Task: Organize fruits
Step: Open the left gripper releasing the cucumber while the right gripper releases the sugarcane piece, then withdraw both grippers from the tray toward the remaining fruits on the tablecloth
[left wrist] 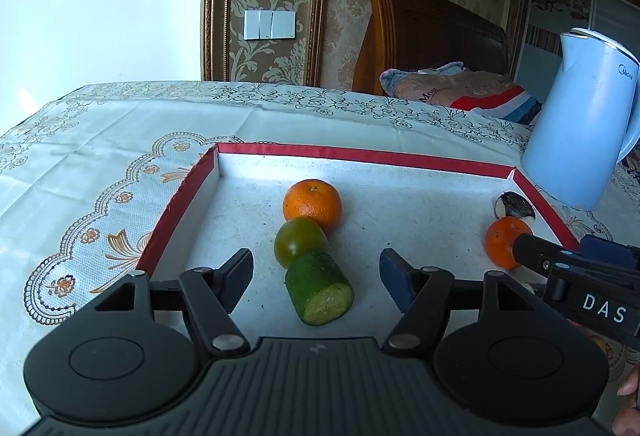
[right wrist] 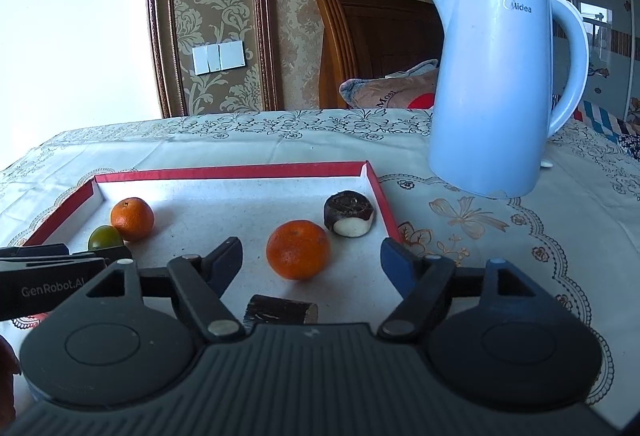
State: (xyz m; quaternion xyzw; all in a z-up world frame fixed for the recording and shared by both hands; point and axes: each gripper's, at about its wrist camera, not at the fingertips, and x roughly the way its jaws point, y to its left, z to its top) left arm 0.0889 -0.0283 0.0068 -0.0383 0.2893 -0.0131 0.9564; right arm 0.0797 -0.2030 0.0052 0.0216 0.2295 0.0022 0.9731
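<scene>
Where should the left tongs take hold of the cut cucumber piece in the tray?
Grip the cucumber piece across its green curved sides at mid-length, coming in from its near cut end. It lies on its side, and the green tomato touches its far end.

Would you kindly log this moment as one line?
left gripper: open, cucumber piece between | right gripper: open, orange between | tray

Bench (right wrist: pixel 240 144) under a patterned cloth
A red-rimmed tray (right wrist: pixel 240 170) and a pale blue kettle (right wrist: pixel 492 96) stand on it, just beside each other.
</scene>
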